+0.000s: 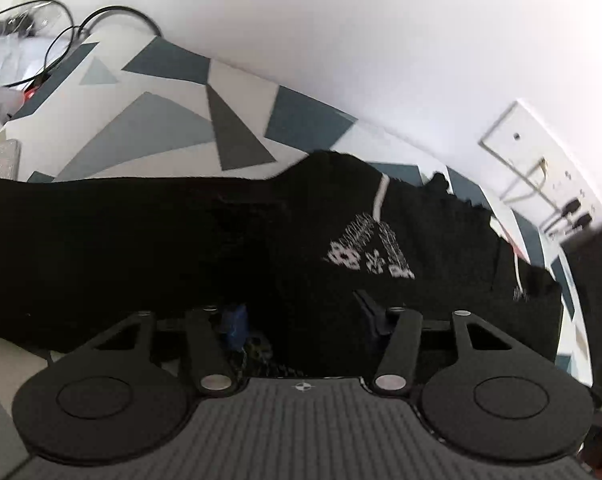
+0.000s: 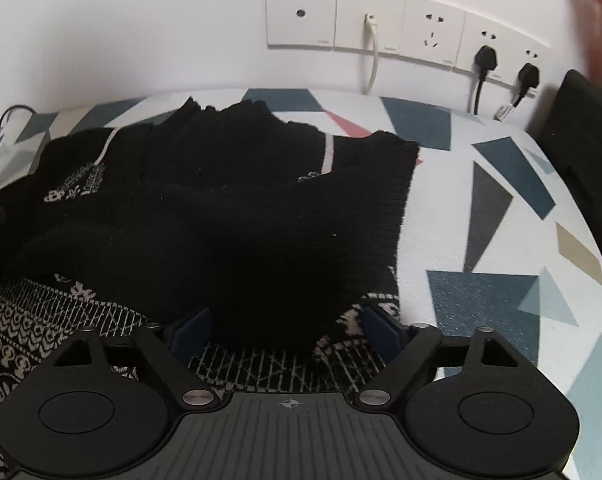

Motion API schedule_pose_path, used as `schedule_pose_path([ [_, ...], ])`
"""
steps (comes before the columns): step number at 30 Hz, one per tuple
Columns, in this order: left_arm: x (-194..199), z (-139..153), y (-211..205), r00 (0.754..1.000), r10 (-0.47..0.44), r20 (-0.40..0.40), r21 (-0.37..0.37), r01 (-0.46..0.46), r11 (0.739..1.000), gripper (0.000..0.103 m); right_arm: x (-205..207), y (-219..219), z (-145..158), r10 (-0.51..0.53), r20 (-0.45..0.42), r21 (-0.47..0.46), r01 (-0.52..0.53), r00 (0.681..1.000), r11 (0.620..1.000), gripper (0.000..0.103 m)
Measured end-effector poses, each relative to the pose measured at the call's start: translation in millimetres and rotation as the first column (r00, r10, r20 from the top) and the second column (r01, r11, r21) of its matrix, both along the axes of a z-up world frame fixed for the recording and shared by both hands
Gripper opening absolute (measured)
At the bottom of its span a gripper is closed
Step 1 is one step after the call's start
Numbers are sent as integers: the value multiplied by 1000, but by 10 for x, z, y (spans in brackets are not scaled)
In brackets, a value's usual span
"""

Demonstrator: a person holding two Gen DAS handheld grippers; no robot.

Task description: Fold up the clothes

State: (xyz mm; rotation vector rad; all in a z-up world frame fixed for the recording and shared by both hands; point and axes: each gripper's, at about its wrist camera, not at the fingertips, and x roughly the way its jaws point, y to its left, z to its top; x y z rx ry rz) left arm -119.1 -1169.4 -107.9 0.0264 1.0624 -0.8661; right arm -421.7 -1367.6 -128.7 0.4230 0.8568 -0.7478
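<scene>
a black knitted sweater (image 2: 229, 200) with white patterning lies in a loose heap on the table (image 2: 481, 208), which is covered in a white cloth printed with blue, grey, tan and red triangles. the garment reaches close to the table's far edge, below the white wall (image 2: 141, 20), and stops well short of the right-hand edge, where the printed cloth lies bare. a plain black fold rests on top of a band of white-on-black pattern at the near side, and a narrow pale stripe shows near the far edge of the heap.

the right gripper (image 2: 289, 326) hangs over the near part of the sweater with its blue-padded fingers (image 2: 381, 326) spread wide; the black fold lies between them, but the pads do not press on it. the left gripper (image 1: 301, 320) is tilted down over the dark knit too, its fingers (image 1: 375, 316) standing apart with cloth beneath them; the view there is dark and blurred, and no pinch on the fabric can be made out.

on the wall behind the table a row of white socket plates (image 2: 405, 24) carries a white cable and two black plugs. in the left wrist view, black cables (image 1: 61, 32) loop at the far left corner of the table, and a phone in a glittery case (image 1: 3, 158) lies near the left edge, just beyond the sweater
</scene>
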Motion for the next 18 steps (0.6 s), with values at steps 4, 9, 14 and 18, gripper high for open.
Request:
schedule_pose_path([
  [4,44,16,46,999,43,26,23,-44,999,58,1,-99,86,-41,69,26,39,997,999,85],
  [9,24,-72,-29,991,-6,130,72,-3,997,61,-24,-444,149,-129,180,105,111,975,988,62],
  [14,0,-36,-18,989,11,147,35,-16,999,11,308,-684,-22,-109,92,34,106,990,994,70],
  [18,-204,174,-67,952,-52,302,11,51,999,10,521,-645,-141,-80,1,-78,80,997,994,74],
])
